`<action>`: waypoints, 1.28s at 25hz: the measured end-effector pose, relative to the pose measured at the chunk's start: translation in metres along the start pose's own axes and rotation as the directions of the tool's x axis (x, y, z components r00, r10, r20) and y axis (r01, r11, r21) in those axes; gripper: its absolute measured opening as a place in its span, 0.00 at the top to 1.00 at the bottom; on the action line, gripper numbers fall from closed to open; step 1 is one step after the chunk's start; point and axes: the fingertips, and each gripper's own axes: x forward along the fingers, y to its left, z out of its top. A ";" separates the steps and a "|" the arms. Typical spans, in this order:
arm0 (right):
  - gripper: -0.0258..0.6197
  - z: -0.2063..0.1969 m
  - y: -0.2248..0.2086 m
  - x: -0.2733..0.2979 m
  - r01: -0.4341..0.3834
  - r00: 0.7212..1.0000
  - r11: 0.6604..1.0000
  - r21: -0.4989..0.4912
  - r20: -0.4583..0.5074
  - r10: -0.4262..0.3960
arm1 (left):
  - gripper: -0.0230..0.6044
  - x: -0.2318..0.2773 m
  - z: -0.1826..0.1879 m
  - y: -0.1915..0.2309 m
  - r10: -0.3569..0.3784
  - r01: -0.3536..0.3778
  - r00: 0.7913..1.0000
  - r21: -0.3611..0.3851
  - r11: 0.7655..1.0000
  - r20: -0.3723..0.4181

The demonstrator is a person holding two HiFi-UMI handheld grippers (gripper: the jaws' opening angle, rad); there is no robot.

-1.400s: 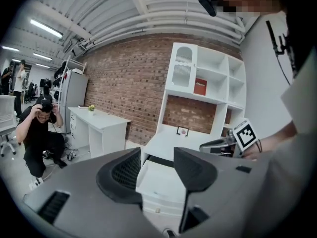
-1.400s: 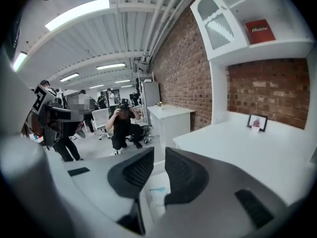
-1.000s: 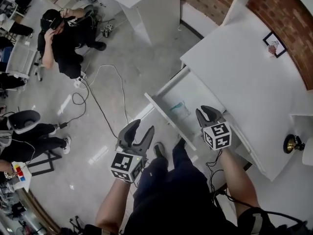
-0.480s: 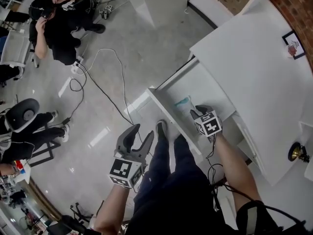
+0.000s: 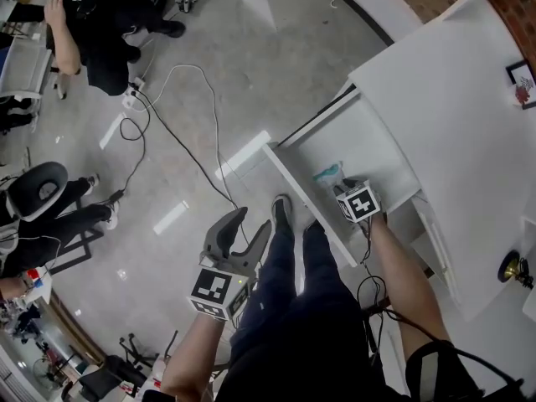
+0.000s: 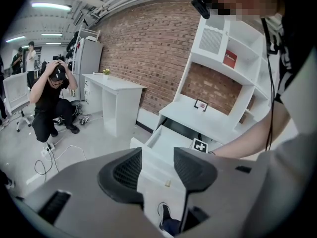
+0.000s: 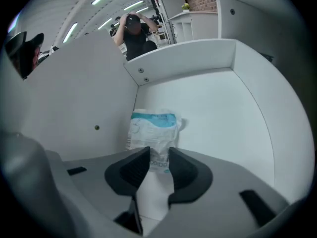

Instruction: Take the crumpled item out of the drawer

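Our right gripper [image 7: 153, 163] reaches into the white drawer [image 7: 213, 108]. Its fingers [image 7: 187, 170] are opening, and the near end of the crumpled packet [image 7: 151, 130] (white and blue) sits between their tips, not squeezed. The packet lies on the drawer bottom, near one wall. Our left gripper [image 6: 157, 155] hangs over the floor [image 5: 167, 141], fingers apart, holding nothing.

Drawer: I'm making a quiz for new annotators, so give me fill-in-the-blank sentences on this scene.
The crumpled packet lies in the open ____.
The right gripper, jaws opening, has the packet's near end ____ them.
The left gripper, jaws apart, holds ____.
Missing: drawer; between; nothing.
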 end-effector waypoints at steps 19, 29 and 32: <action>0.96 0.056 -0.008 -0.160 0.029 0.923 0.965 0.259 0.363 -0.125 | 0.66 -0.014 0.084 -0.045 -0.114 0.098 0.988 0.147 0.984 0.104; 0.96 0.069 -0.081 -0.281 0.093 0.807 0.891 0.444 0.491 -0.329 | 0.66 -0.011 0.141 -0.089 -0.176 0.133 0.970 0.239 0.962 0.168; 0.96 0.062 -0.117 -0.310 0.131 0.777 0.838 0.530 0.470 -0.419 | 0.66 -0.011 0.151 -0.092 -0.173 0.127 0.969 0.245 0.961 0.178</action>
